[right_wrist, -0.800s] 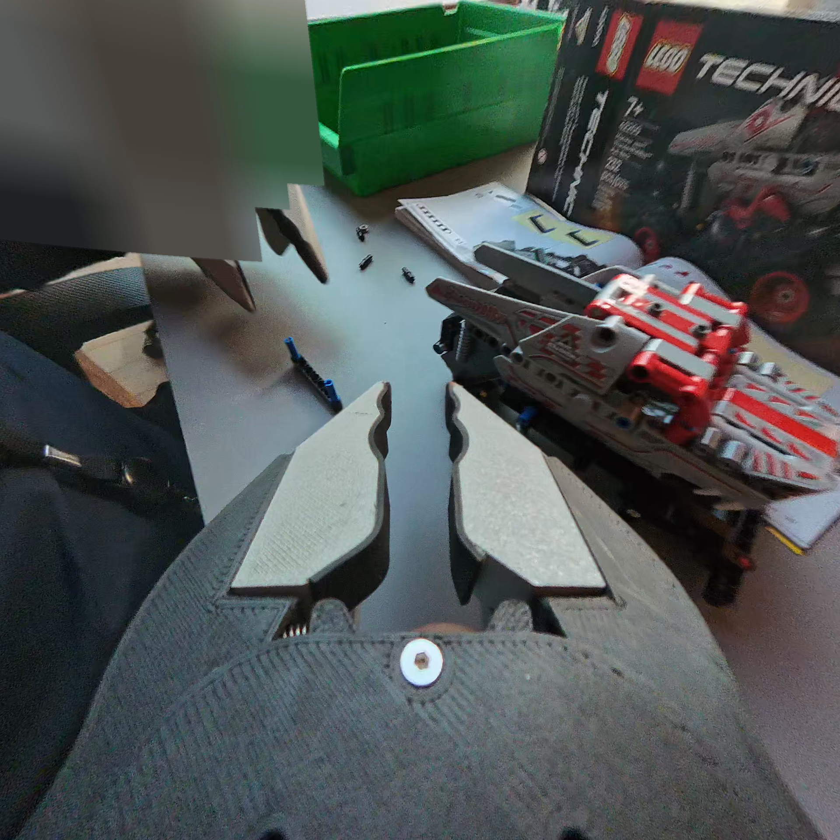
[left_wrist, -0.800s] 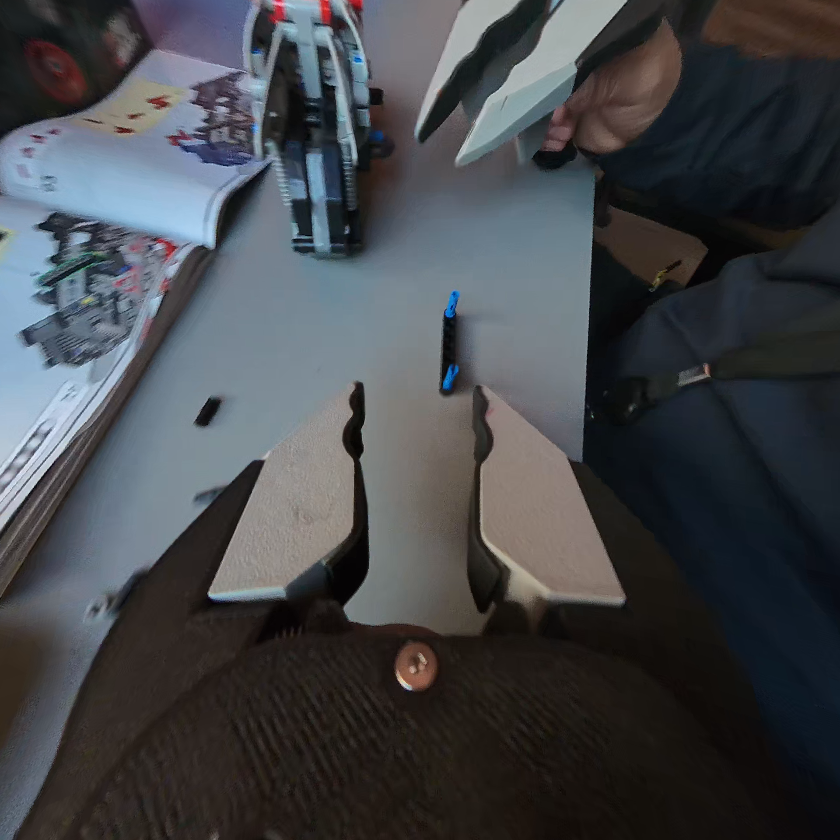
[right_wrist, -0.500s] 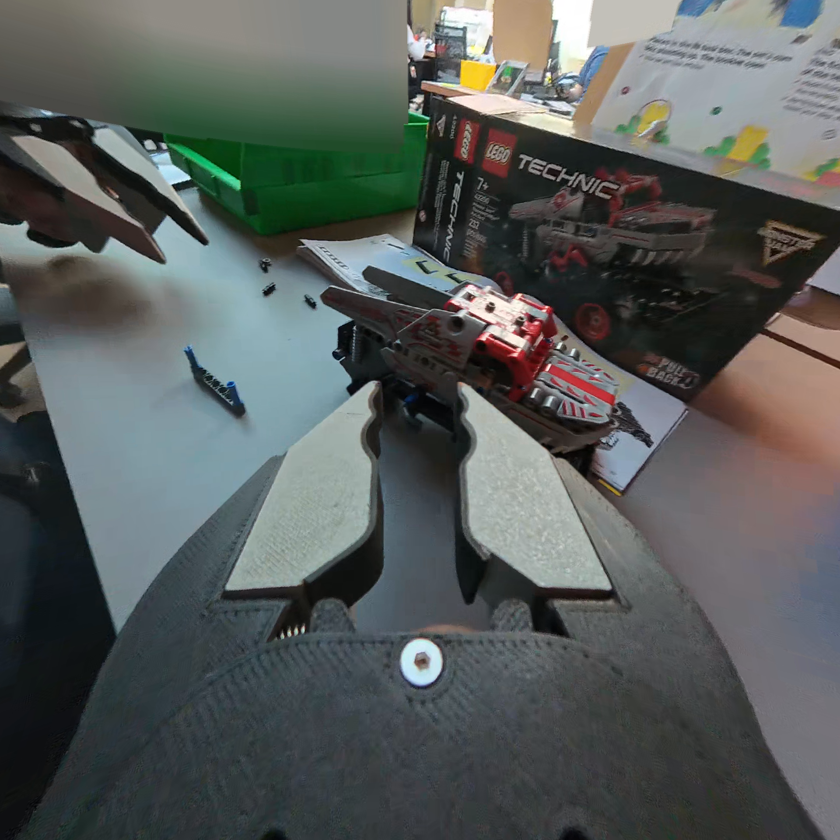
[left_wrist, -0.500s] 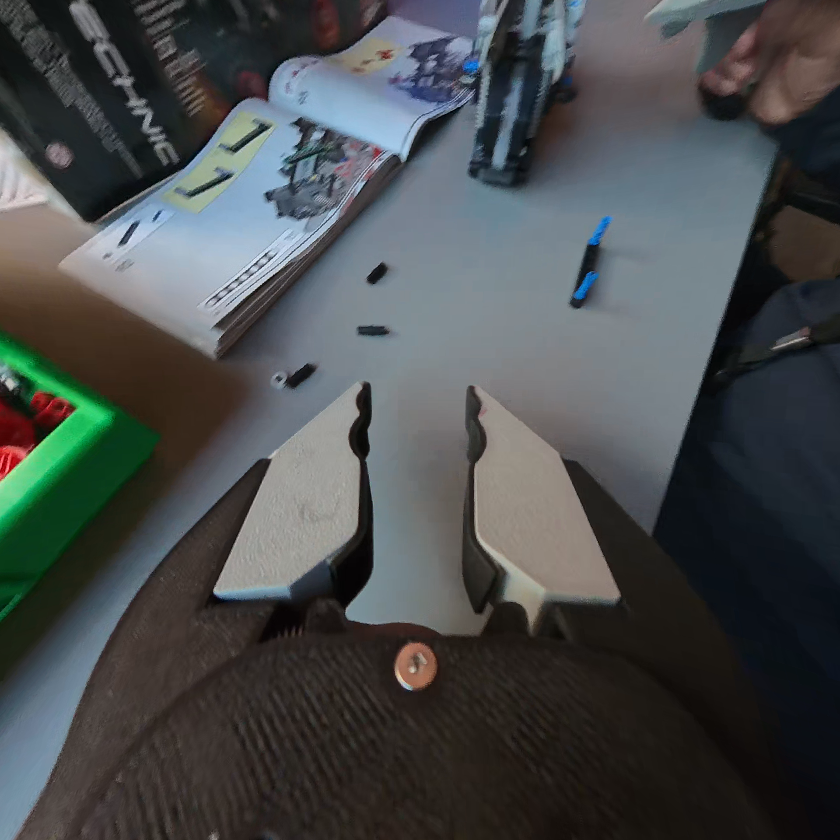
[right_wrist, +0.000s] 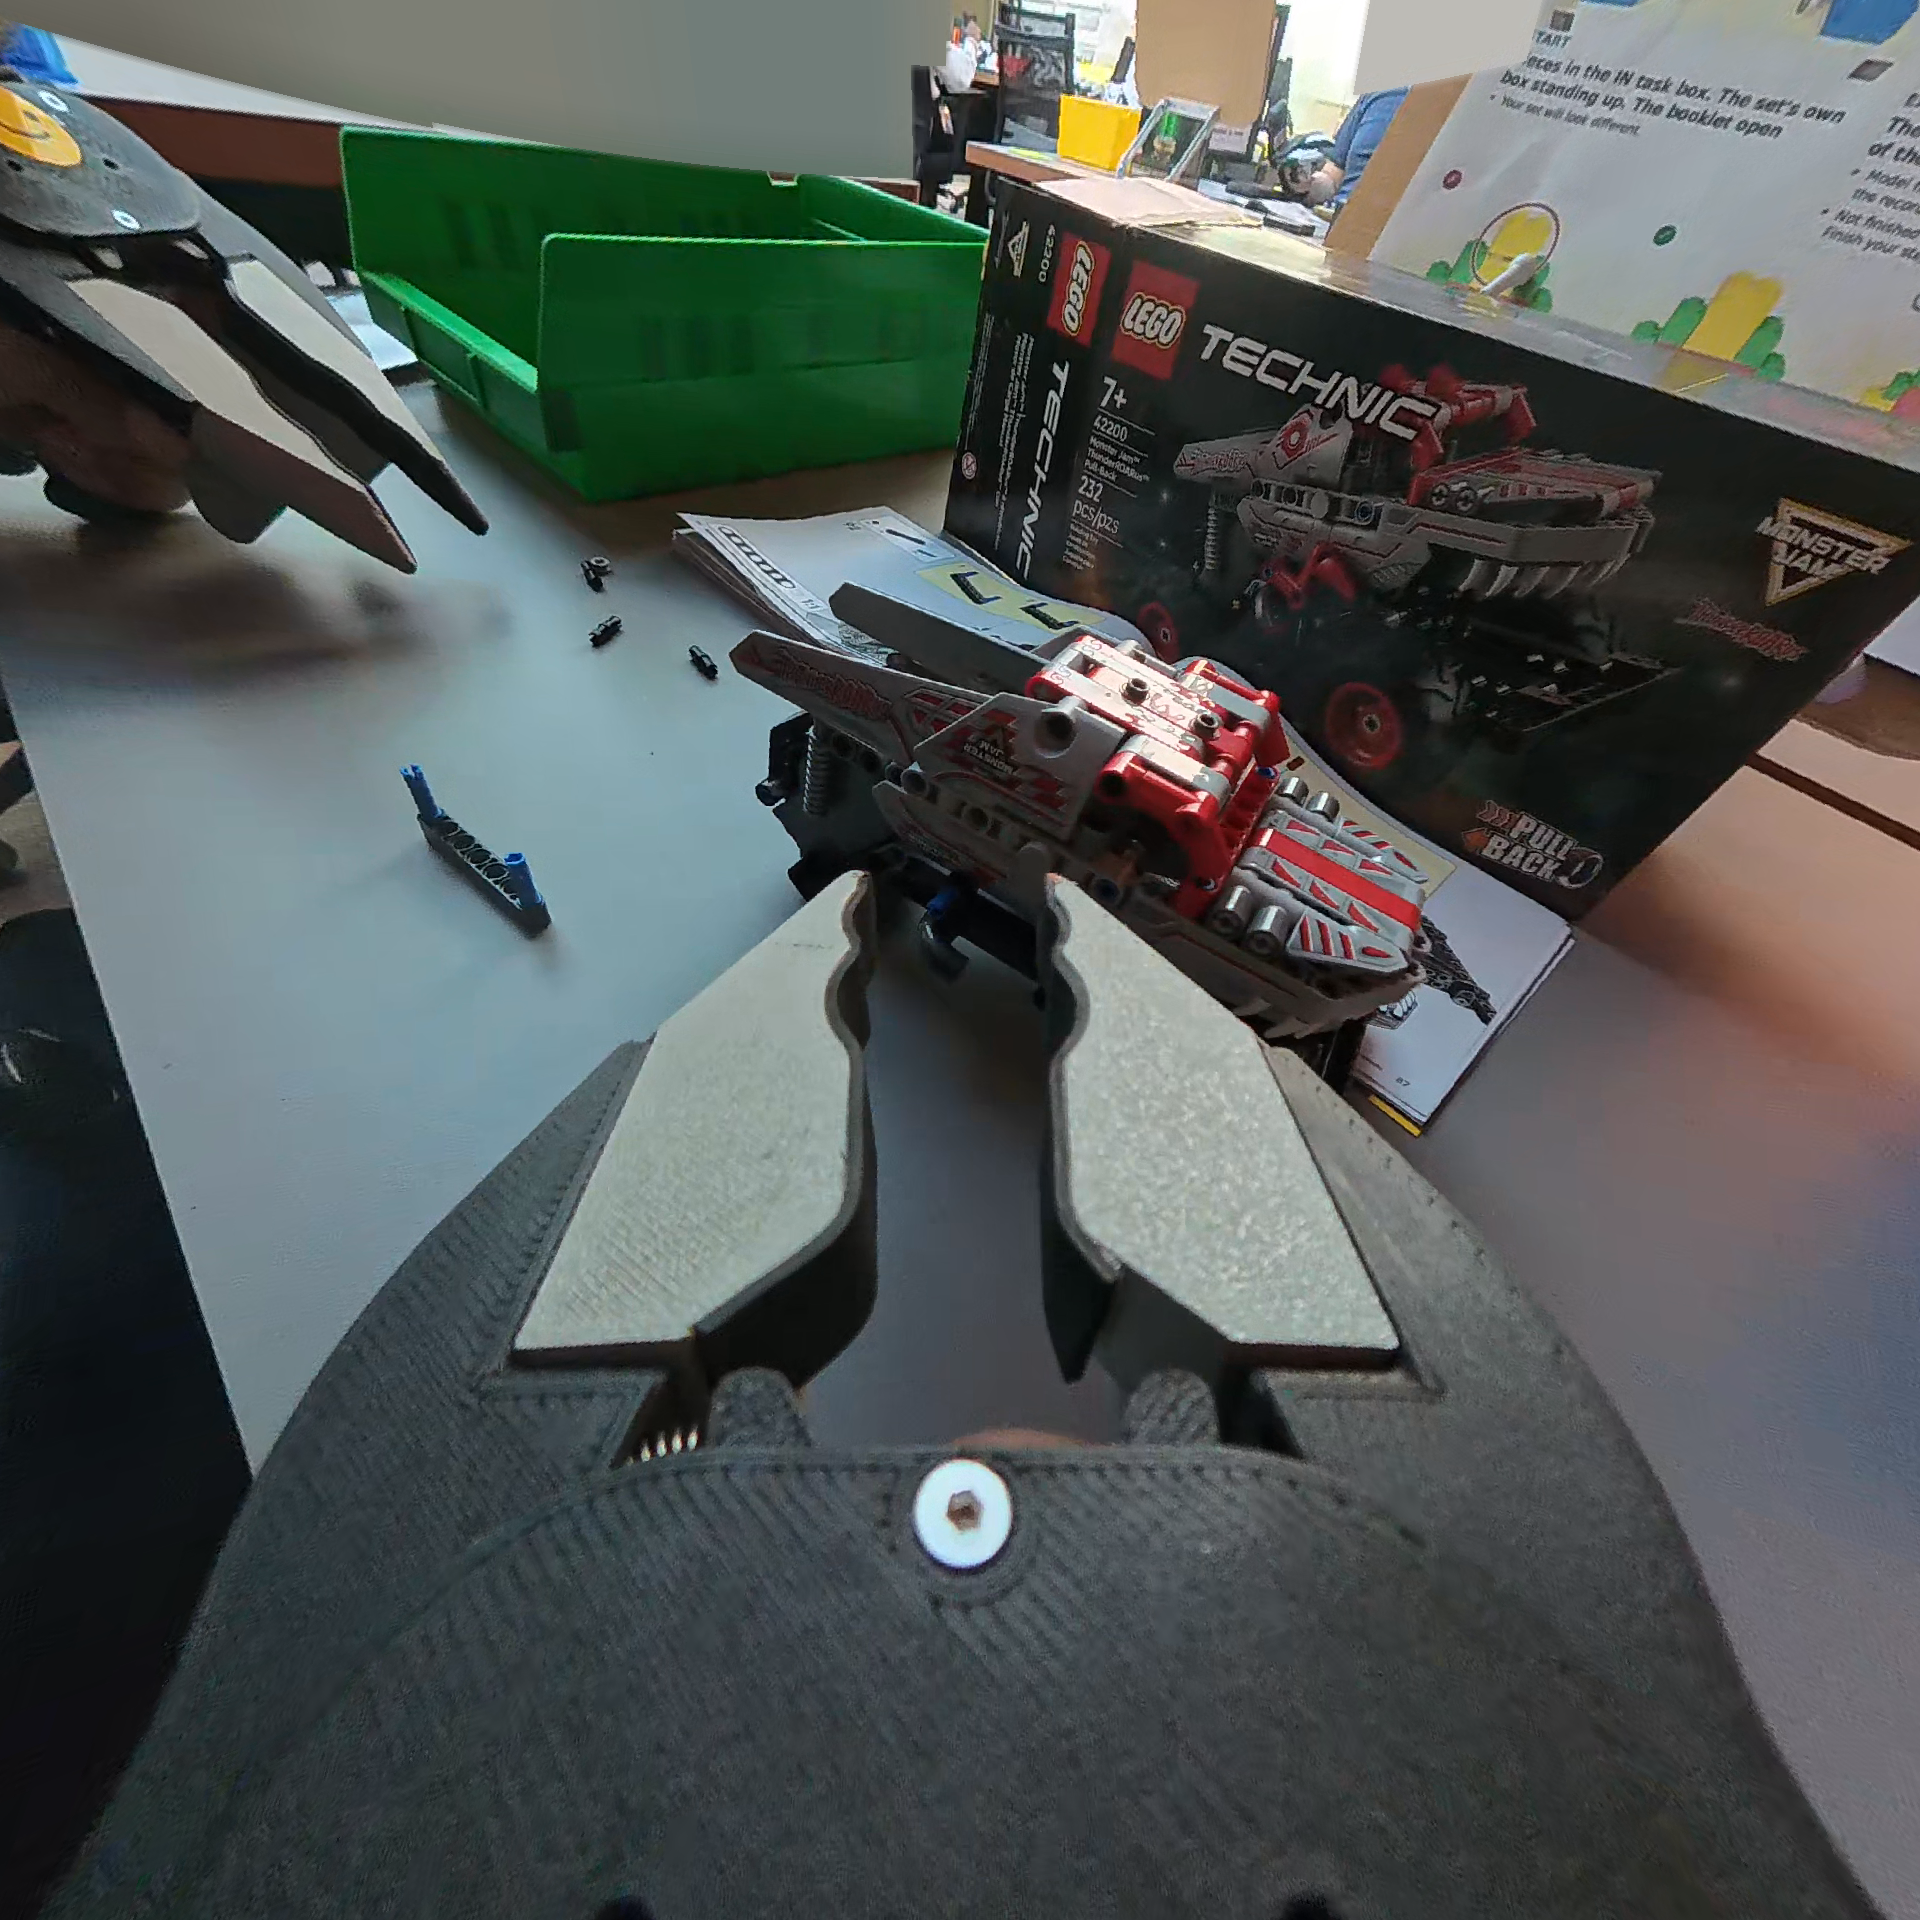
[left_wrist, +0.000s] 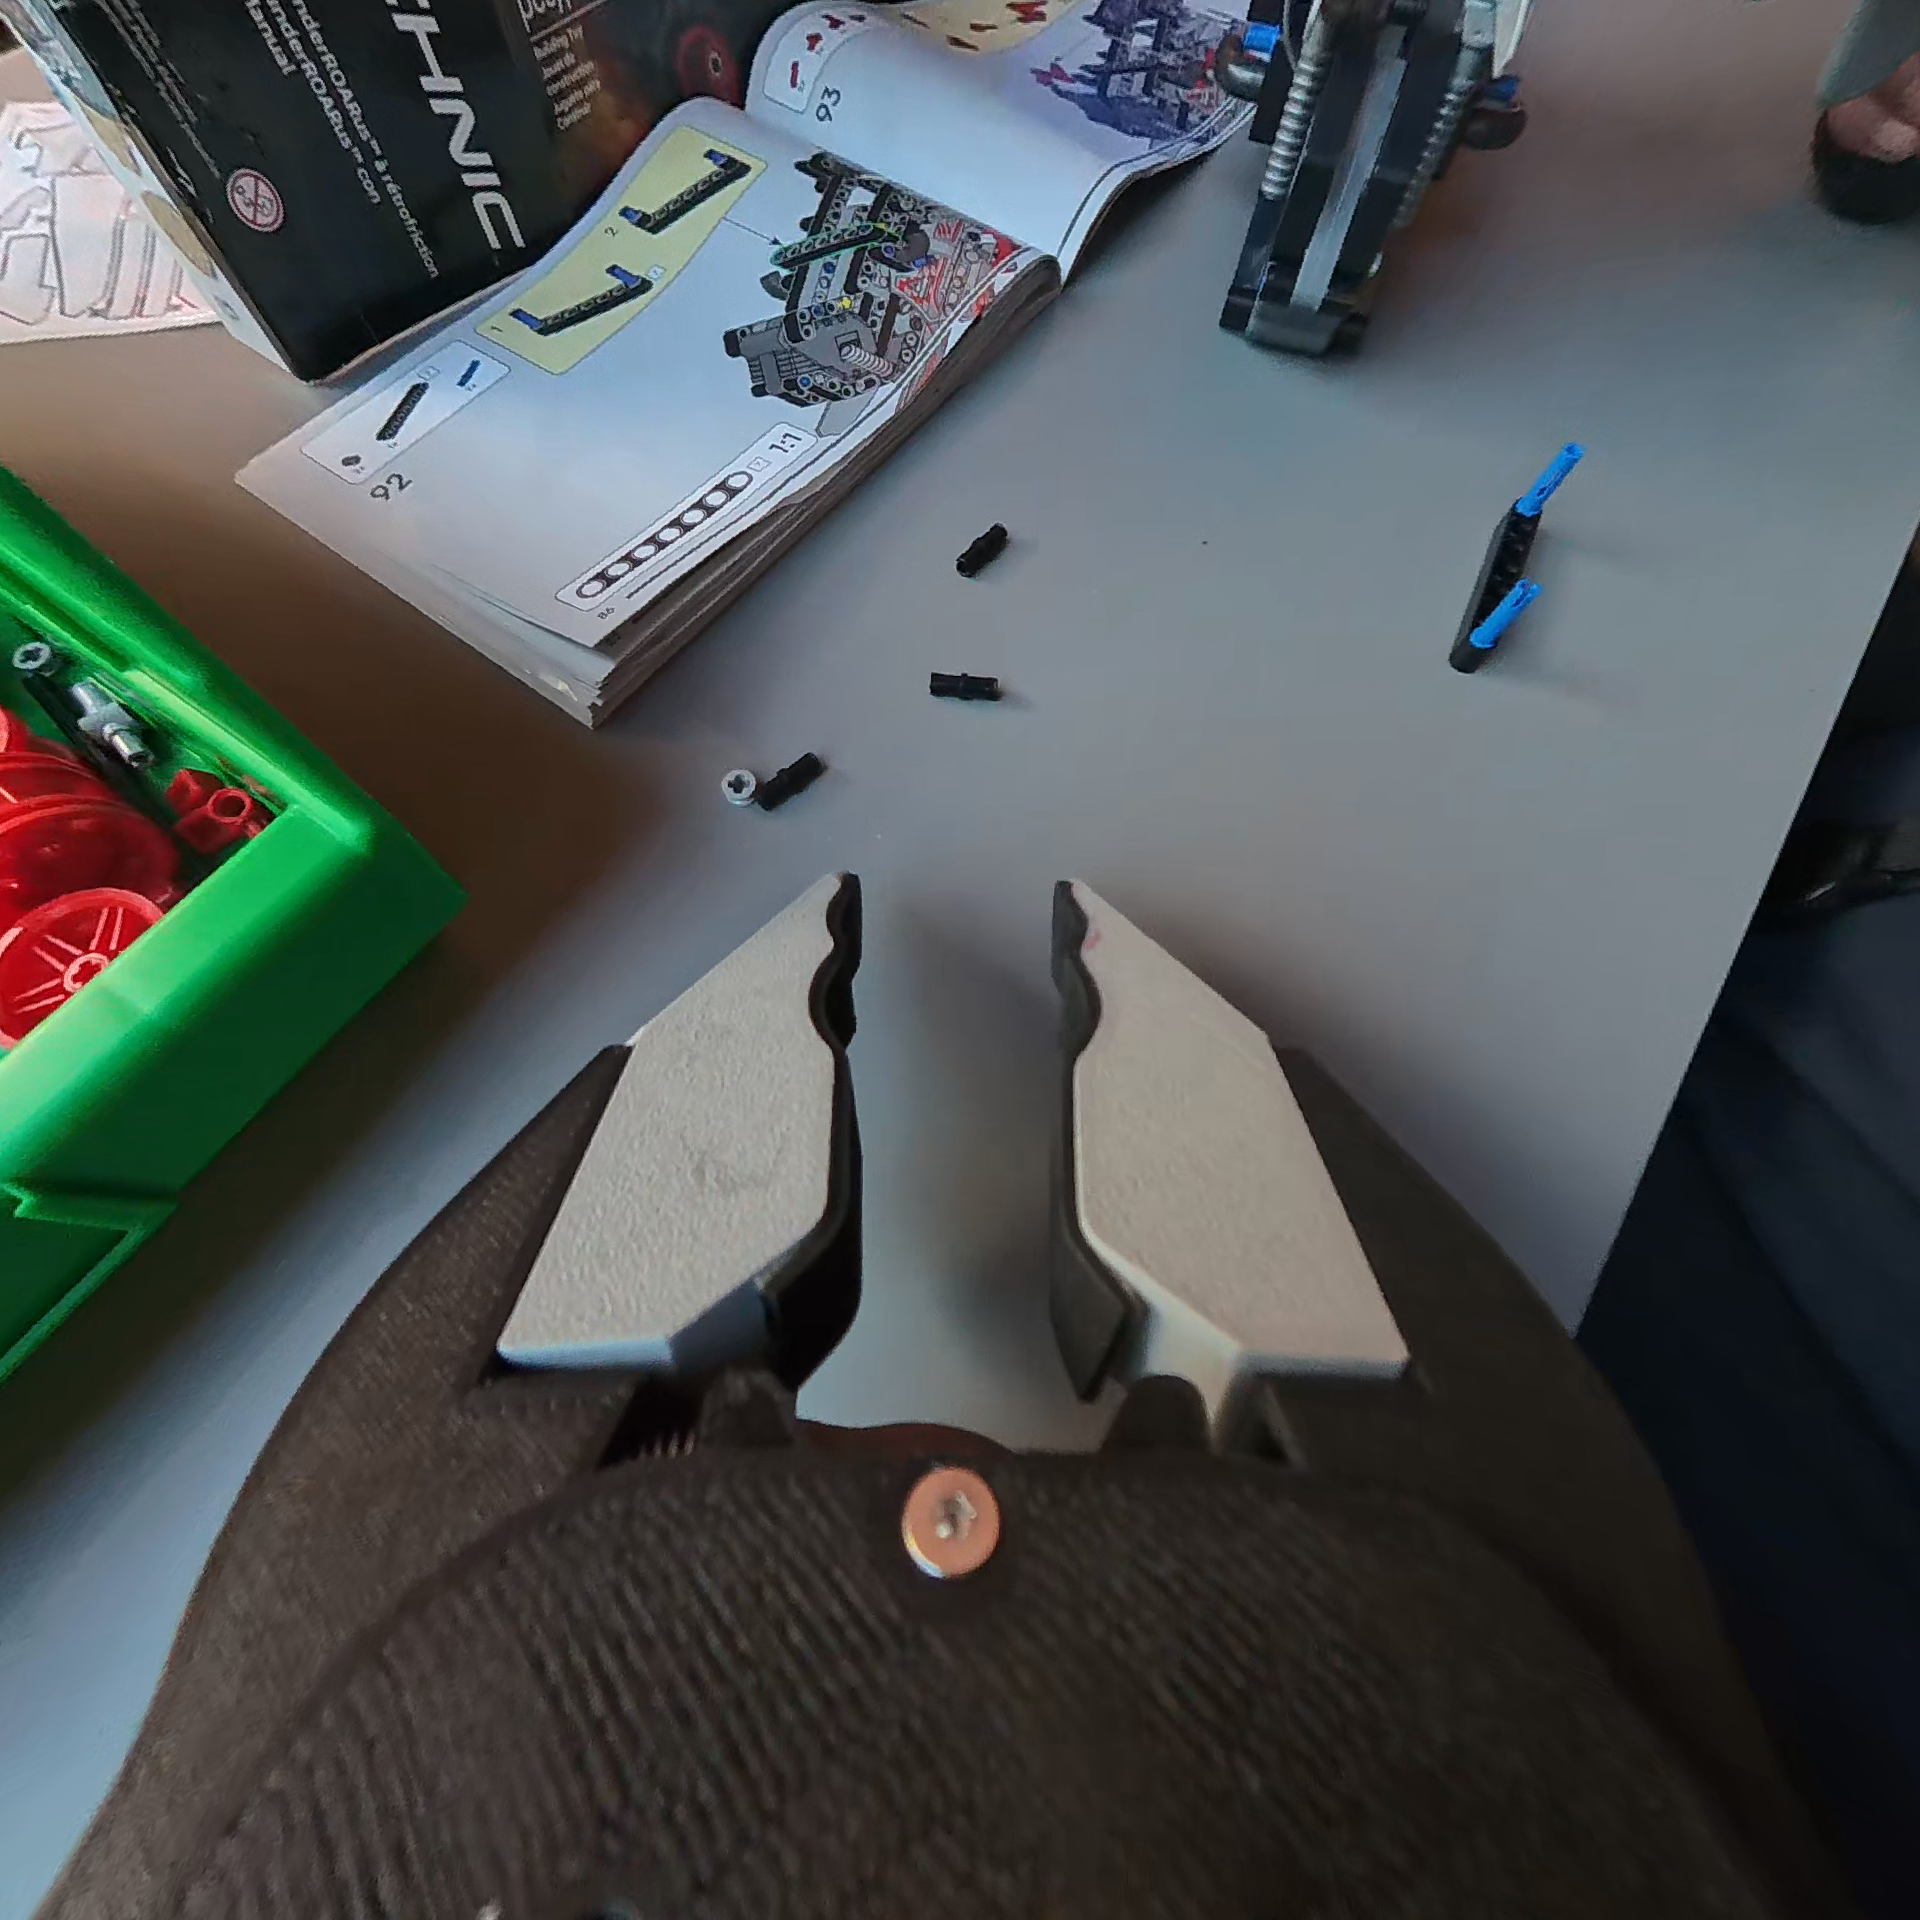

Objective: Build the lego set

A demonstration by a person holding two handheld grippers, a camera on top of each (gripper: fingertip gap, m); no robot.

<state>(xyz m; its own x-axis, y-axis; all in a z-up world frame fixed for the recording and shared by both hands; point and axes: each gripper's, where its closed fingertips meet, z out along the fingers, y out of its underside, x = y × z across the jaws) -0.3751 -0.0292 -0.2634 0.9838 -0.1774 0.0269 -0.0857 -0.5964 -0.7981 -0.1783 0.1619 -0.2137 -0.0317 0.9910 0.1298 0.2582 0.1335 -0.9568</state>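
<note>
My left gripper (left_wrist: pixel 956 899) is open and empty above the grey table (left_wrist: pixel 1195 883). Three small black pins (left_wrist: pixel 964 685) and a grey bush (left_wrist: pixel 738 787) lie just ahead of it. A black beam with two blue pins (left_wrist: pixel 1496 587) lies to the right; it also shows in the right wrist view (right_wrist: pixel 480 854). My right gripper (right_wrist: pixel 954 914) is open and empty, its tips close to the red and grey truck model (right_wrist: pixel 1122 800), whose black underside shows in the left wrist view (left_wrist: pixel 1340 177). The left gripper shows far left in the right wrist view (right_wrist: pixel 312 457).
An open instruction booklet (left_wrist: pixel 665 416) lies behind the pins, under the model. A black set box (right_wrist: pixel 1455 520) stands behind it. A green bin (left_wrist: pixel 208 935) with red wheels is at the left. The table's edge (left_wrist: pixel 1766 883) runs along the right. Spacing between my two grippers at the tips: around 30 centimeters. From my left tips it is roughly 4 centimeters to the grey bush (left_wrist: pixel 738 787); from my right, 30 centimeters.
My left gripper has pulled back and swung left, so the pins, booklet and green bin come into view. My right gripper has turned toward the model and moved closer. Both stay open.
</note>
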